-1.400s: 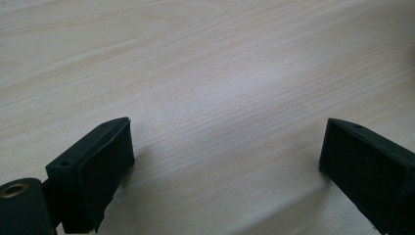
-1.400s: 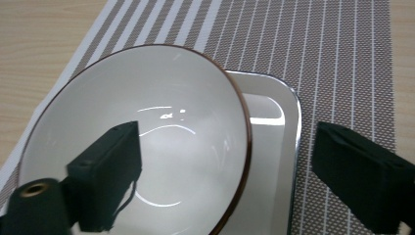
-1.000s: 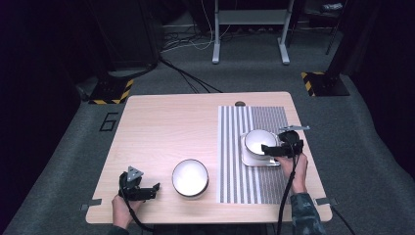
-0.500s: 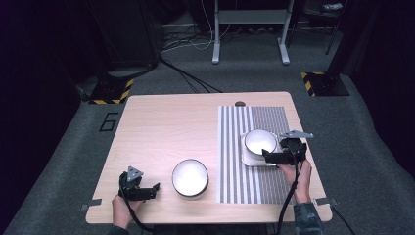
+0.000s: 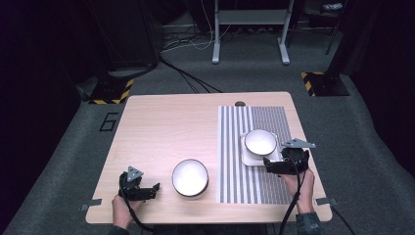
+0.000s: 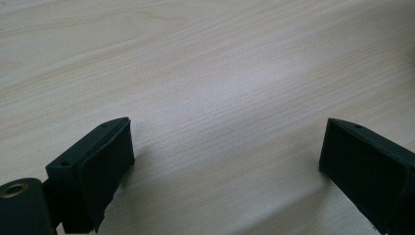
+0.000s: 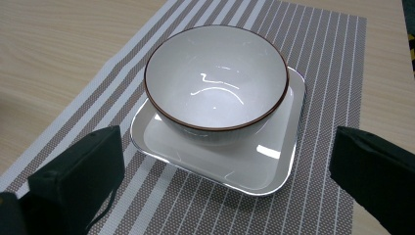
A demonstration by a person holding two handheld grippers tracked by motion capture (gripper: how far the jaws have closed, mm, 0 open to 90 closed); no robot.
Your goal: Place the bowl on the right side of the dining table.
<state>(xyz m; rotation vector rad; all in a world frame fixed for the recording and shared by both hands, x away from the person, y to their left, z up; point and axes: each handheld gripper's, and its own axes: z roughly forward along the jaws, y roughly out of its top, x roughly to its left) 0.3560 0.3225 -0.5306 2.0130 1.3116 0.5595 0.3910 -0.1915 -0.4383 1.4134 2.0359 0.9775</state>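
Two bowls: one (image 5: 190, 177) near the bench's (image 5: 161, 127) front edge, one (image 5: 260, 142) on the single plate (image 5: 247, 157) toward the right edge. One striped mat (image 5: 244, 181). Two tongs (image 5: 142, 191) (image 5: 279, 165).

A light wooden table (image 5: 161, 127) stands on grey carpet (image 5: 58, 161). On its right half lies a striped placemat (image 5: 254, 186). Behind the table there is a grey metal stand (image 5: 249, 19), and black cables (image 5: 191, 78) run over the floor. Two yellow-black striped markings (image 5: 318, 81) lie on the carpet. A "6" (image 5: 108, 121) is marked left of the table.
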